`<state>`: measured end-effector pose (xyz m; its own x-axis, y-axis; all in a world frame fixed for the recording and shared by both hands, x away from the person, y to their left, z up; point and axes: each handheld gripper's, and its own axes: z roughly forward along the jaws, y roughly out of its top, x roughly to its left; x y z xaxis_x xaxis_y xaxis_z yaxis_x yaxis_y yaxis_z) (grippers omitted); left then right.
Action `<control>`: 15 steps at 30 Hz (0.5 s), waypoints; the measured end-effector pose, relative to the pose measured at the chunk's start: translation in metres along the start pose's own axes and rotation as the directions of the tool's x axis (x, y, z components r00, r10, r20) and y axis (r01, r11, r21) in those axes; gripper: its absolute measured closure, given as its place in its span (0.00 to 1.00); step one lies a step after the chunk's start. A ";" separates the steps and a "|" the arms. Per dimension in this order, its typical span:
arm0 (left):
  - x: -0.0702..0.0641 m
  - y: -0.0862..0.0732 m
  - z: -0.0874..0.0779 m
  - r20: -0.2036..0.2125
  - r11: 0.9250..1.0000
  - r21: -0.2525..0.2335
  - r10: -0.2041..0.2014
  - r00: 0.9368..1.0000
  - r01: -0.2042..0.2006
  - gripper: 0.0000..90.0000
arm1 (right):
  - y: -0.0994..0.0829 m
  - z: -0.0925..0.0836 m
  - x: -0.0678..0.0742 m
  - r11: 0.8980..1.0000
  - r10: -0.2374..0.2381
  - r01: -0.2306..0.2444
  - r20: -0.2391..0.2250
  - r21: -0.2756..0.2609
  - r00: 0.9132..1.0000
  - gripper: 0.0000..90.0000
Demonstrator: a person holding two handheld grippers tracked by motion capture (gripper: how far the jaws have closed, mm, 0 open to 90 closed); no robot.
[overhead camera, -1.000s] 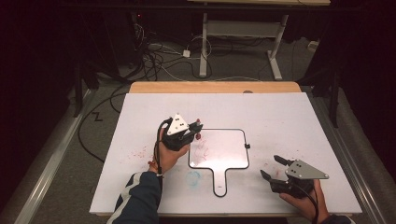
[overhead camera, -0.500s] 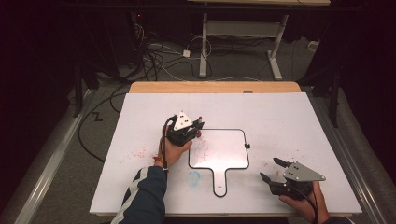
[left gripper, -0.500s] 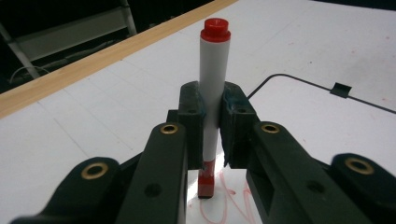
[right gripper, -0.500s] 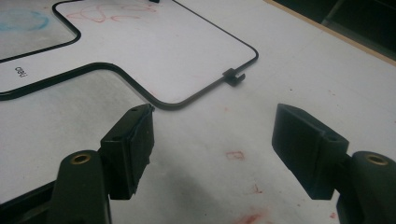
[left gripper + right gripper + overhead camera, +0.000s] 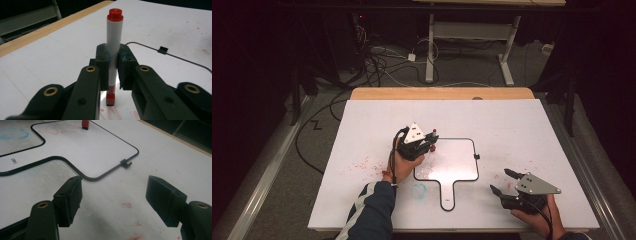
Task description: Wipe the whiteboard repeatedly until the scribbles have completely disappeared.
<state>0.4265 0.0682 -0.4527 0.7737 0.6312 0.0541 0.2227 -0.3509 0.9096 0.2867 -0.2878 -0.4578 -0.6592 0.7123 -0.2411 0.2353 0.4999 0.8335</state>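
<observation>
L hand-held gripper (image 5: 110, 70) clamps red marker (image 5: 113, 42), tip on whiteboard (image 5: 459, 162).

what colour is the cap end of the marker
Red, atop the white-barrelled marker; clearest in the left gripper view.

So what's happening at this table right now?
A person is working with two hand-held grippers. The left gripper is clamped on a white marker with red ends, its tip down on a small paddle-shaped whiteboard with a black rim that bears faint red scribbles. The right gripper rests open over the white table, holding nothing.
</observation>
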 end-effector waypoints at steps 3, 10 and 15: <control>0.010 -0.001 -0.003 -0.031 1.000 0.006 -0.017 0.999 0.017 0.88 | 0.000 -0.001 0.000 1.000 0.000 0.000 0.003 -0.005 1.000 0.33; 0.011 -0.004 -0.004 0.036 0.999 -0.011 -0.048 0.998 0.048 0.88 | 0.000 -0.002 -0.001 1.000 0.001 -0.001 0.004 -0.008 1.000 0.33; -0.009 0.001 -0.001 0.073 1.000 0.016 -0.011 0.997 0.009 0.88 | 0.001 -0.002 -0.001 1.000 0.002 -0.002 0.002 -0.008 1.000 0.33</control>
<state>0.4187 0.0627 -0.4518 0.8124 0.5829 0.0144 0.2397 -0.3563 0.9031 0.2855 -0.2891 -0.4559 -0.6572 0.7144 -0.2402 0.2313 0.4946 0.8378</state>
